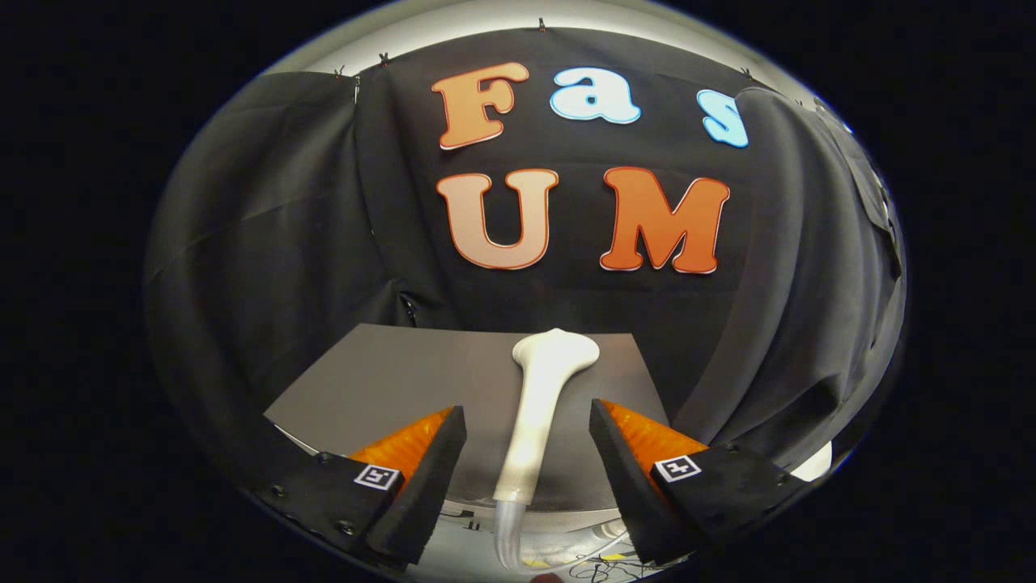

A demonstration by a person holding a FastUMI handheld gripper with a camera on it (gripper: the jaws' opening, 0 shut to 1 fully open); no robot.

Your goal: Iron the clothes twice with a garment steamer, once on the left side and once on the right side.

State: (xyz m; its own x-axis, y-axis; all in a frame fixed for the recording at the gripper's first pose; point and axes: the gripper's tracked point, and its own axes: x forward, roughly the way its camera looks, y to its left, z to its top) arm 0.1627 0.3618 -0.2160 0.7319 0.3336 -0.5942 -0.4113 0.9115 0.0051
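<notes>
Standing at the left, the dark booth cloth (267,243) hangs in folds and drops right to the left edge of the grey bench (388,380), so little room shows on that side. The bench top runs back to a straight far edge meeting the cloth wall. Nearer, its front edge shows as a pale rounded rim with some loose cables (599,567) below it.

The left finger (421,478), black foam over an orange body, sits clear of the white garment steamer (538,413), with bare bench between them. The steamer lies lengthways between the fingers, its broad head (557,352) pointing away toward the far edge and its slim handle running back toward the camera, ending in a clear hose (508,538). The right finger (627,478) likewise stands apart from the handle. So the jaws of the gripper (528,425) are spread wide, straddling the steamer and touching nothing.

Further right, the bench's right edge slants off under more draped cloth, which bunches close against it.
</notes>
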